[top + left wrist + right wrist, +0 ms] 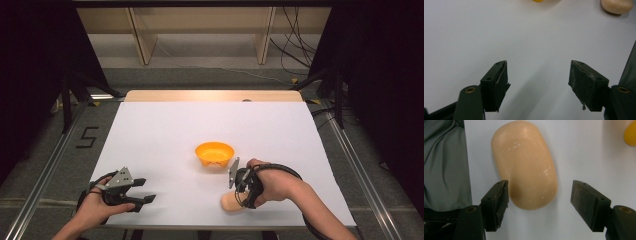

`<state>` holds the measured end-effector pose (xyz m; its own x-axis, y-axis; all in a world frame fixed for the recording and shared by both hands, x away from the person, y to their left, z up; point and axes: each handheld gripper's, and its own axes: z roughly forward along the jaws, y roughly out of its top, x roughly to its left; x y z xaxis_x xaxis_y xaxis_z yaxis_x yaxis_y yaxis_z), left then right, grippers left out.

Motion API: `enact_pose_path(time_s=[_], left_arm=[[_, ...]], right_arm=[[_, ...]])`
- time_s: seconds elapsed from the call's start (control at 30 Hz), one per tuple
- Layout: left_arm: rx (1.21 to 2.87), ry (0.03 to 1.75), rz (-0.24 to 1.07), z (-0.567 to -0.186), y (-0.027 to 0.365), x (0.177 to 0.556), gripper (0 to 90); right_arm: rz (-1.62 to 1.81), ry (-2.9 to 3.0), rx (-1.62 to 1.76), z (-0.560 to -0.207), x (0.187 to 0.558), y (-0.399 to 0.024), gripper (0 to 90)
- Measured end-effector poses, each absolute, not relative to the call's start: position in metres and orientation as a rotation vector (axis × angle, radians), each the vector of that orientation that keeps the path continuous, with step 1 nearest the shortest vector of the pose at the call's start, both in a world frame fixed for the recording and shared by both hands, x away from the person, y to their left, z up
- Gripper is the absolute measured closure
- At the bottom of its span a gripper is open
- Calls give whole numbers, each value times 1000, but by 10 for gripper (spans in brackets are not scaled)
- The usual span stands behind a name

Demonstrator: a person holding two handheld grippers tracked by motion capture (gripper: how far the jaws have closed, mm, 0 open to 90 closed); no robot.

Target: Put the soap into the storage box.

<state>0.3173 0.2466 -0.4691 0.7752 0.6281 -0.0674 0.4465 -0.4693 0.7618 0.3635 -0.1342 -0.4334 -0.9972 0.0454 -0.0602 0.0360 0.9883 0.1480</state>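
Two tongs point(142, 192) point(235, 197), one soap point(525, 165), one bowl point(214, 153)

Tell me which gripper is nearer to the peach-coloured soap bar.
Right. The right gripper hangs directly over the soap bar, fingers open either side of its near end. The left gripper rests far off across the white table.
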Motion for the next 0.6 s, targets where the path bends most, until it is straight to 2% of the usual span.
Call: enact_pose_path(time_s=[0.1,0.13,0.17,0.3,0.5,0.6], left_arm=[[2153,773,295,-469,247,318,314],[2145,776,290,-469,247,318,314],[2150,773,294,-469,247,318,314],[2151,773,294,-469,247,318,314],[2152,771,295,-468,247,318,314],[2153,771,294,-469,247,318,314]], right_arm=[[234,3076,-12,-438,364,-129,307],[171,3097,122,-436,358,-129,305],[218,3091,-25,-441,362,-125,300],[148,3112,73,-442,356,-123,291],[126,3120,-54,-449,359,-115,286],[109,3119,-14,-450,356,-113,289]])
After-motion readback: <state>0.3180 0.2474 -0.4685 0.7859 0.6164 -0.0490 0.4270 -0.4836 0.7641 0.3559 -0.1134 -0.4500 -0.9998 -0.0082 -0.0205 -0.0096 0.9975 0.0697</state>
